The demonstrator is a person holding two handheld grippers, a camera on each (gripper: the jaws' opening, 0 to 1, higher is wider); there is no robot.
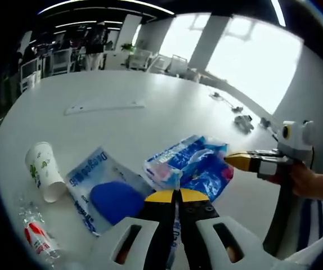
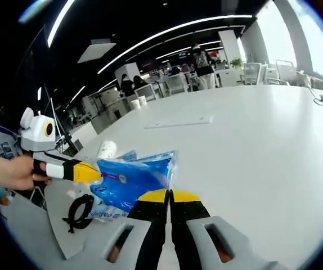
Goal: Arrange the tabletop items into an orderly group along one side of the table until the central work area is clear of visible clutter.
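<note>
- Clutter sits bunched near one table [image 1: 150, 118] edge: bottle [image 1: 37, 236], paper cup [image 1: 44, 170], white-blue packet [image 1: 102, 191], blue bag [image 1: 198, 163].
- Left gripper [image 1: 178, 195]: fingers closed, holding nothing.
- Right gripper [image 2: 170, 195]: fingers closed, empty, touching bag.
- Grouping looks unfinished.

Bright window glare, dim ceiling, fisheye-warped soft edges.

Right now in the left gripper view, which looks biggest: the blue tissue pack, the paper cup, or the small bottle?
1. Blue tissue pack
2. Paper cup
3. Small bottle, though it sits at the warped edge, so unsure.
</note>
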